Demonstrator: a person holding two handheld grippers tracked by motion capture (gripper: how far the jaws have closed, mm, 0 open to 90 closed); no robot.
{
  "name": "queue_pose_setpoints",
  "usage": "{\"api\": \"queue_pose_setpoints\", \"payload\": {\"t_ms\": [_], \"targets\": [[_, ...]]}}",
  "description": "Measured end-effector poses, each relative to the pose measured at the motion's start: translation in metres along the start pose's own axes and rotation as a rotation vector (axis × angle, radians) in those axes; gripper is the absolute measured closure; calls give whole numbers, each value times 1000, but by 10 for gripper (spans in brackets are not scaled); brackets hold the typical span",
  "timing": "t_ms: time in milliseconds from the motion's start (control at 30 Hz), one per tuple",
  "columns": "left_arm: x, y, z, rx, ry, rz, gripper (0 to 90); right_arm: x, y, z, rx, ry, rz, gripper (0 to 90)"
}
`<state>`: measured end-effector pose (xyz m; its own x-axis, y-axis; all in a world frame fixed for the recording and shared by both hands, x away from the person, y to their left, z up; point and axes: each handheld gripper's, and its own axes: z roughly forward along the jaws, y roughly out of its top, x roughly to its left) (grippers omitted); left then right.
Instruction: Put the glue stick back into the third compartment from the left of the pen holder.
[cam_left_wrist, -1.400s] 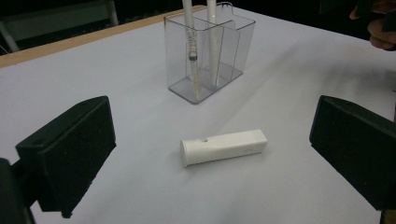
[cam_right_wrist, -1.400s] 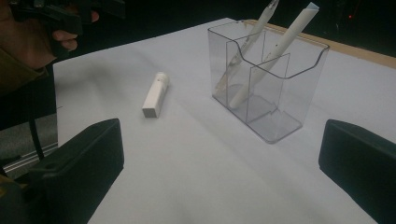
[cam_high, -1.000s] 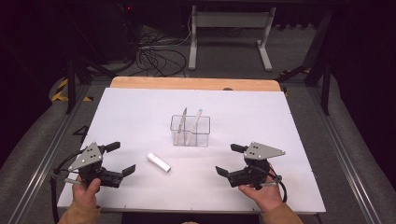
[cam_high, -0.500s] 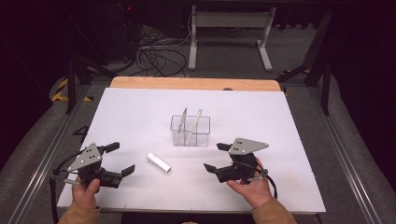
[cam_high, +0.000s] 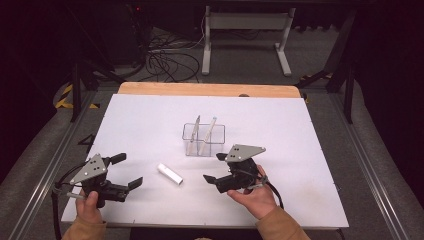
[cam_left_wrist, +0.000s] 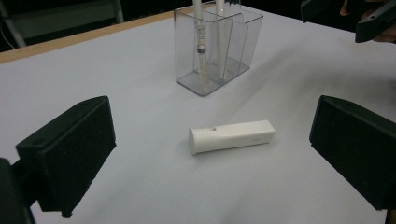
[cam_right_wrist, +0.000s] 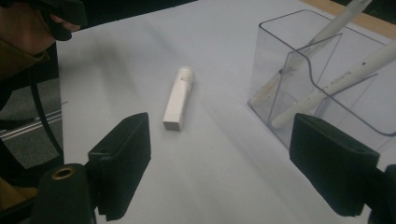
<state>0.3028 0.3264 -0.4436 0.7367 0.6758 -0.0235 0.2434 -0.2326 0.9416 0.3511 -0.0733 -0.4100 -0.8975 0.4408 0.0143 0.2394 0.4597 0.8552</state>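
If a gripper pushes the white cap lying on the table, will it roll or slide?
The white cap looks flat-sided at one end and round at the other, so it would probably slide or pivot rather than roll far. It seems rigid, small and probably light. Its smooth plastic may slip on the table.

Both tongs (cam_high: 122, 171) (cam_high: 215, 168) open, R narrowing, empty
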Motion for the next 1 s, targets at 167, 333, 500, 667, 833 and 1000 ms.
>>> {"api": "queue_pose_setpoints", "payload": {"t_ms": [167,333,500,667,833,1000], "targets": [[2,-2,-2,-14,-19,-18,10,2,4,7,9,10,-5,214],[3,-2,-3,-19,-28,-3,10,2,6,12,17,11,-10,214],[1,-2,-2,-4,-20,12,10,3,8,14,21,10,-5,217],[-1,-3,-1,-2,-23,15,11,5,13,22,47,18,7,226],[-2,-3,-1,9,-15,15,11,6,18,31,84,28,44,227],[-1,-3,0,15,-6,25,11,8,23,43,117,53,64,251]]}}
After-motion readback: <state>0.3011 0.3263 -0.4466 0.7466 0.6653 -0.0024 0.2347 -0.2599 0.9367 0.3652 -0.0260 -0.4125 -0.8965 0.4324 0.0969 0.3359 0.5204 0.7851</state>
